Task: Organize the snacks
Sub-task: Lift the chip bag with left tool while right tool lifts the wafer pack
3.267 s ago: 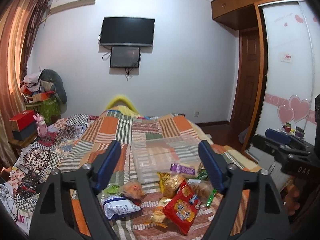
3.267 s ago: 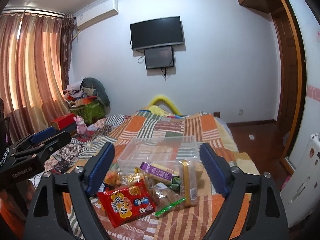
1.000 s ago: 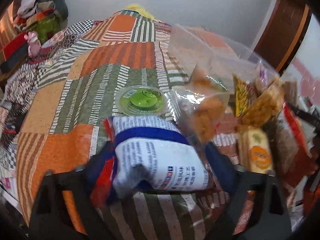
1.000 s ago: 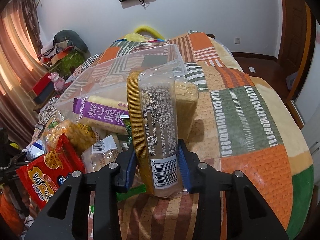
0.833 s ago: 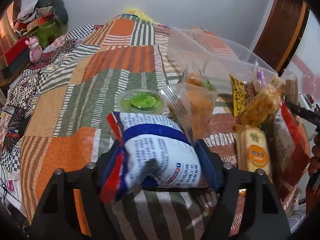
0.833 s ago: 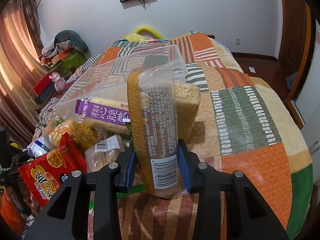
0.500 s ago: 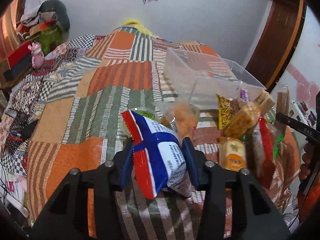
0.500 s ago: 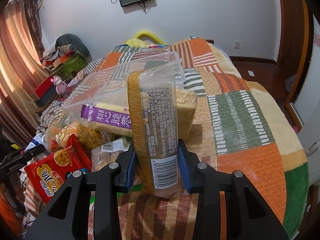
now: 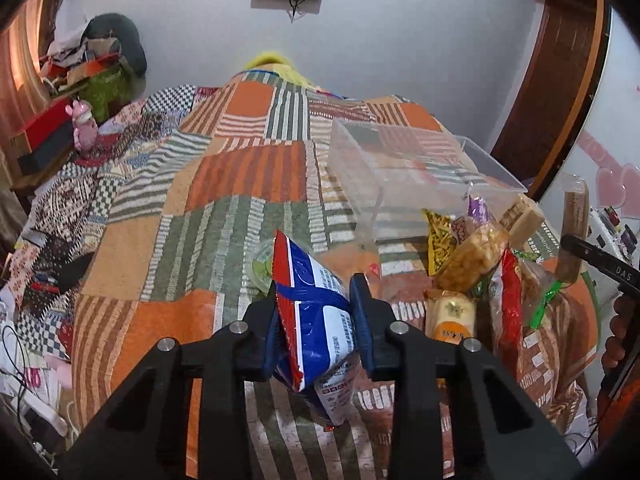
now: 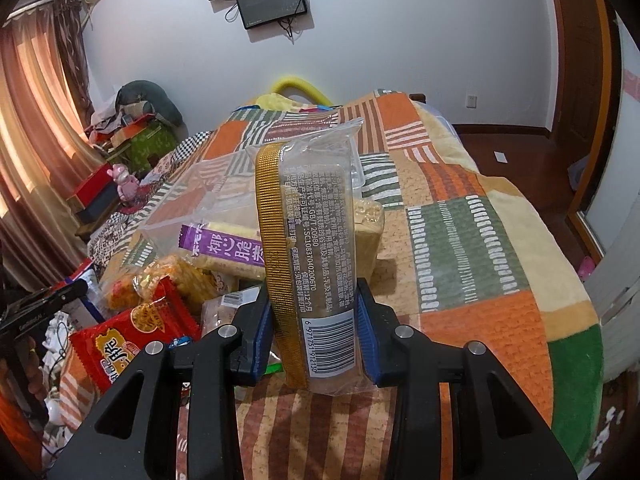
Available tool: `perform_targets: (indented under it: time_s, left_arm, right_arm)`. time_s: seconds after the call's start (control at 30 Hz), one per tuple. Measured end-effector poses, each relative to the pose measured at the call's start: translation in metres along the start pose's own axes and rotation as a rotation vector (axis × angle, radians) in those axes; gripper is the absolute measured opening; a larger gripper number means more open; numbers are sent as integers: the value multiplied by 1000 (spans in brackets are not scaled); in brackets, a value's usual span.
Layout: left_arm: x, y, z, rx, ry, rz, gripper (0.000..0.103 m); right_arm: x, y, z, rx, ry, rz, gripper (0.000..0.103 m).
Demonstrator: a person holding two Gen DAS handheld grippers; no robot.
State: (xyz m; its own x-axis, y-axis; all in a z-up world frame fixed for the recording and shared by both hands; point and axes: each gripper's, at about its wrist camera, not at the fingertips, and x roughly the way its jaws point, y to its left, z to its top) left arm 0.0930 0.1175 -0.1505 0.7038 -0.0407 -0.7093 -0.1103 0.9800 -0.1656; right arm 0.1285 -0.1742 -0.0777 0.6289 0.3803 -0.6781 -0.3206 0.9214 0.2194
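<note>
My left gripper (image 9: 314, 300) is shut on a blue, white and red snack bag (image 9: 316, 320) and holds it above the bed. My right gripper (image 10: 314, 312) is shut on a tall clear pack of golden biscuits (image 10: 312, 260), held upright. A clear plastic bin (image 9: 404, 176) lies on the patchwork bedspread, also in the right wrist view (image 10: 200, 200). Beside it is a pile of snacks: a red bag (image 10: 132, 336), a purple bar (image 10: 224, 250), yellow puffs (image 9: 472, 256) and a small orange-label pack (image 9: 452, 320).
The bed's right edge drops to a wooden floor (image 10: 520, 148). A cluttered side table with a red box (image 9: 44, 132) and pink toy (image 9: 82, 120) stands left of the bed. Cables and small items (image 9: 32, 380) lie at the near left edge.
My left gripper has closed on the blue and white bag and lifted it, turning it upright. My right gripper has raised the biscuit pack a little.
</note>
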Motion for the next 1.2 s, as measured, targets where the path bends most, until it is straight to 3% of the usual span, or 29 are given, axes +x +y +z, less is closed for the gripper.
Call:
perform_targets:
  time_s: [0.17, 0.43, 0.47, 0.5, 0.77, 0.83, 0.93, 1.0, 1.1, 1.2]
  left_arm:
    - [5, -1, -8, 19, 9, 5, 33]
    - [-11, -5, -2, 25, -32, 25, 21]
    - [-13, -5, 0, 27, -36, 27, 19]
    - [-15, -6, 2, 28, -41, 28, 0]
    - [-27, -9, 21, 61, -75, 35, 0]
    - [-26, -13, 20, 85, -60, 44, 3]
    - [-22, -10, 12, 94, -39, 63, 36]
    - [-19, -7, 5, 92, -28, 86, 68]
    - [-10, -1, -7, 96, 6, 76, 77]
    - [8, 6, -14, 84, 59, 73, 79]
  right_arm:
    - [-1, 0, -3, -4, 3, -1, 34]
    - [-6, 0, 1, -5, -14, -3, 34]
    - [-8, 1, 2, -7, -18, -3, 34]
    - [-9, 1, 4, -10, -24, -2, 34]
    - [-17, 3, 17, -23, -71, 9, 34]
    - [-17, 4, 18, -21, -74, 14, 34]
    - [-15, 4, 16, -23, -70, 15, 34]
    - [-13, 4, 15, -21, -58, 16, 34]
    - [-10, 4, 14, -19, -46, 12, 34]
    - [-7, 4, 13, -19, -37, 2, 34]
